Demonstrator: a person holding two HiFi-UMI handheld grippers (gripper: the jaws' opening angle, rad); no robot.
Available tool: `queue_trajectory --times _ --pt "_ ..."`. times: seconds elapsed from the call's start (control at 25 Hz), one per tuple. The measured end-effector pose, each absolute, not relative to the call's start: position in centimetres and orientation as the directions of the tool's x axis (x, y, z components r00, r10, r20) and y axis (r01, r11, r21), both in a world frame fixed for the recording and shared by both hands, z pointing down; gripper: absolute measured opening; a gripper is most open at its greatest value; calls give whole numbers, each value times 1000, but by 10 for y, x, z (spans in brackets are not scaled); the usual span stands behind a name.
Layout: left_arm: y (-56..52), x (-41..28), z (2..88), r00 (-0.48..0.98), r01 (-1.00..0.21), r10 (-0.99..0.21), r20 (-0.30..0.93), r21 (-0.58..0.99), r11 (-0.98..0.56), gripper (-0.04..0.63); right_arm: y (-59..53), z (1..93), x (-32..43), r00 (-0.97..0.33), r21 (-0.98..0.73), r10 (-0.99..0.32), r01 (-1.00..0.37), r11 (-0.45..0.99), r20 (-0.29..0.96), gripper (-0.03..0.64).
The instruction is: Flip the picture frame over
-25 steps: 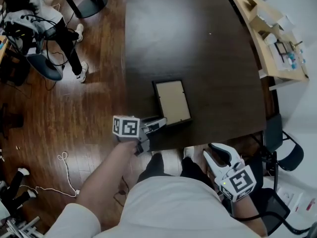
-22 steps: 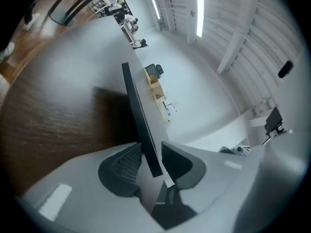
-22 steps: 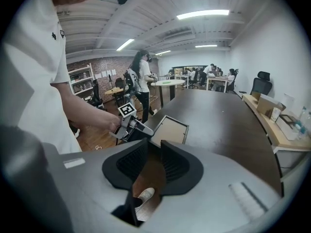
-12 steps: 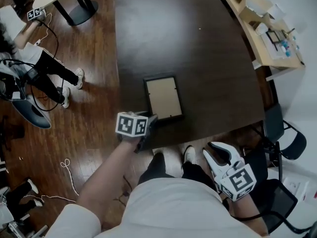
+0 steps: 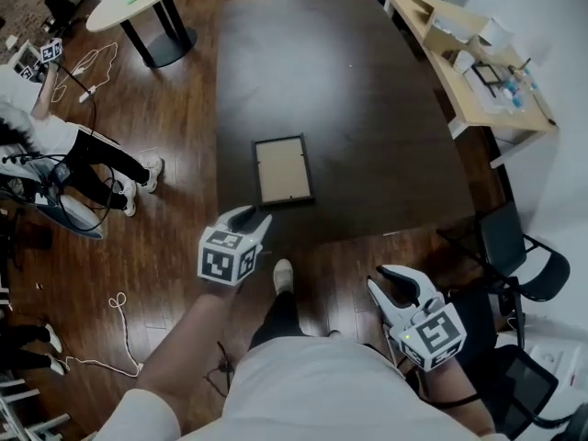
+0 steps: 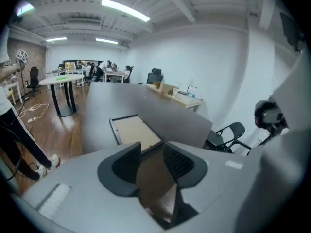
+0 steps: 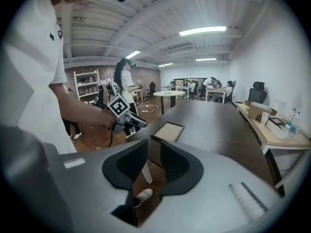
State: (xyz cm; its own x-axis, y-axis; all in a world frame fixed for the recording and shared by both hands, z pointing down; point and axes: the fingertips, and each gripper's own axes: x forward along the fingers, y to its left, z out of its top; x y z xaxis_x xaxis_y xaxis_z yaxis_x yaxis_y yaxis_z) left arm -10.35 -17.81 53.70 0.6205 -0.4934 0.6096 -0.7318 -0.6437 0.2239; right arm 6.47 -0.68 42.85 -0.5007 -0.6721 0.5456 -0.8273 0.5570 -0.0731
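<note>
Head view: with the picture frame [image 5: 282,170] laid flat by the table's [image 5: 367,108] near edge, and left gripper [image 5: 250,217] and right gripper [image 5: 393,281] held spread and empty, its near rim should probably be pinched squarely.

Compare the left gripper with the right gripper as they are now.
Place: the left gripper reaches to the near edge of the table, just short of the picture frame; the right gripper is held back beside the person's body, off the table. Aim: the left gripper points at the frame close ahead; the right gripper sees it farther off. Shared: both have jaws apart with nothing between them.
</note>
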Motion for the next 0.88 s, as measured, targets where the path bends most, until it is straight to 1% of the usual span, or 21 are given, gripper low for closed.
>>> queue_trajectory --times 0.16,0.4,0.52,0.68,0.8,0.88 --pt "-86 -84 464 682 -699 -567 463 183 -692 140 49 433 79 -556 -68 -655 -786 615 511 87" --pt "69 -84 398 710 -688 -621 332 140 -712 134 126 427 94 -604 -71 -653 -757 650 458 87" --pt "118 -86 382 720 -679 -619 314 131 -723 117 151 418 105 -602 -65 -665 -761 646 443 87" --pt "163 -83 367 748 -646 -601 283 104 -756 114 179 412 108 -596 -63 -682 -770 634 424 87" --pt "188 -84 360 770 -620 -583 261 87 -780 115 199 403 98 -595 -55 -690 -772 633 411 87" --pt "199 -94 356 783 -607 -571 246 109 -787 115 210 395 83 -597 -50 -699 -773 633 393 87"
